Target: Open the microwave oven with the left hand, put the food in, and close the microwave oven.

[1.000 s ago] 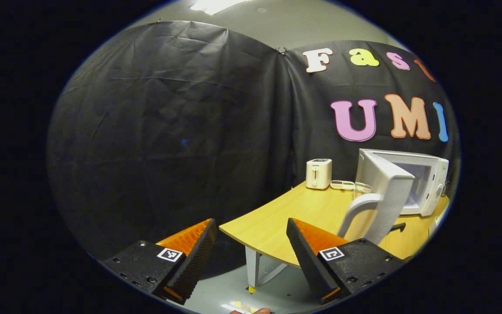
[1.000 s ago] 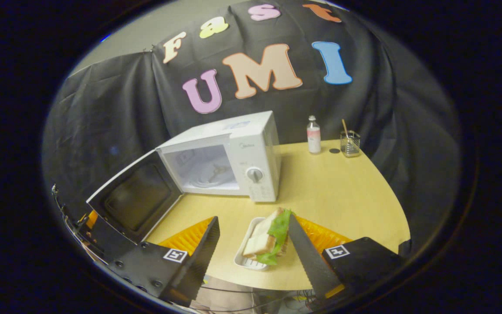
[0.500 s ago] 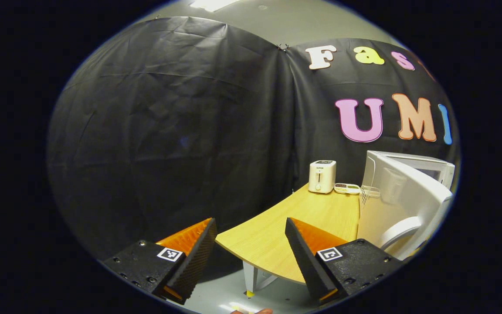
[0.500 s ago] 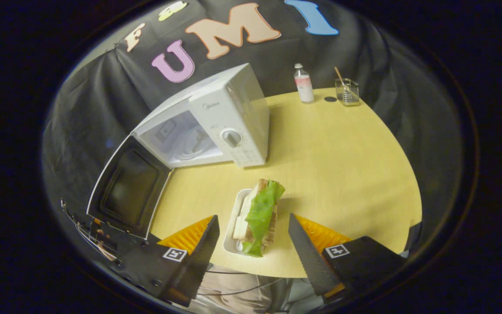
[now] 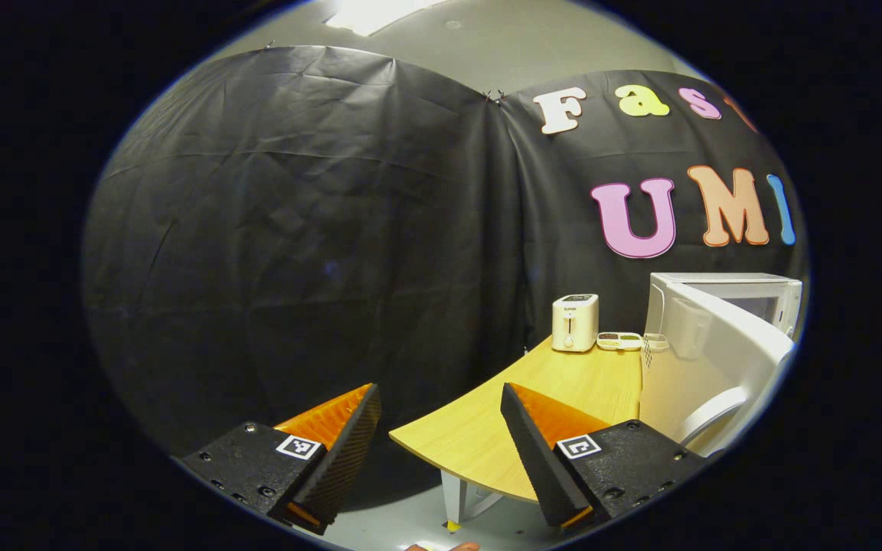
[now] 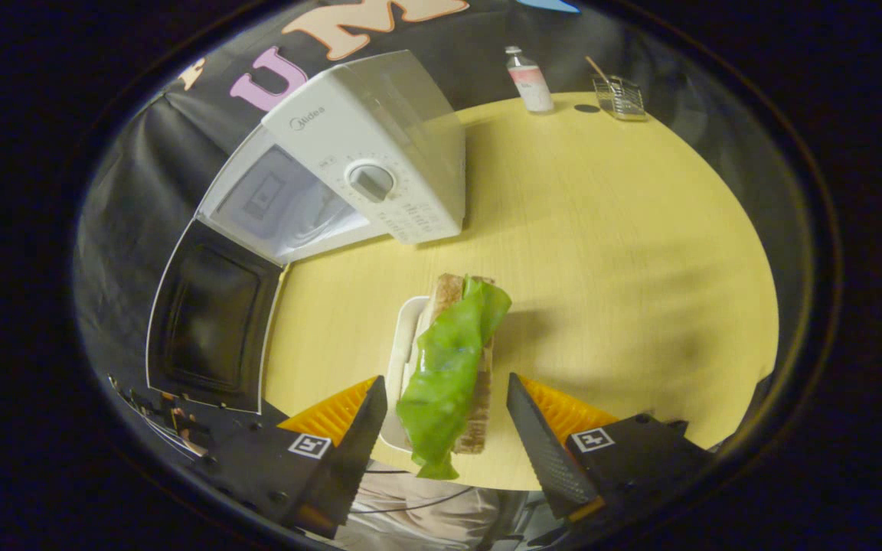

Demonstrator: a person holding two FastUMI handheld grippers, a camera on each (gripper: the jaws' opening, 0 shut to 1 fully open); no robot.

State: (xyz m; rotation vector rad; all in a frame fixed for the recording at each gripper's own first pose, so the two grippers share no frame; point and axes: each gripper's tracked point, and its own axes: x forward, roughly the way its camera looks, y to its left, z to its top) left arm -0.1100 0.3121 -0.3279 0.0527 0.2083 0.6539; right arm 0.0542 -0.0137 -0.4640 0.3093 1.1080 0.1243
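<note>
Lowered since a second ago, the right gripper [image 6: 441,417] brackets the sandwich [image 6: 452,360] with fingers wide open, holding nothing — door [image 6: 211,317] open, grasping looks next — left gripper [image 5: 441,444] gapes empty.

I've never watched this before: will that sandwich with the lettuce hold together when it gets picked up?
Probably not neatly. The sandwich stands on edge in a small white tray, so it may tip. Its lettuce droops past the tray, looking floppy. The bread likely squashes, so lifting by the tray seems safer.

White microwave [image 6: 380,145], green lettuce on sandwich [image 6: 449,360], white tray [image 6: 397,360], pale yellow wood-grain table [image 6: 625,252]
</note>
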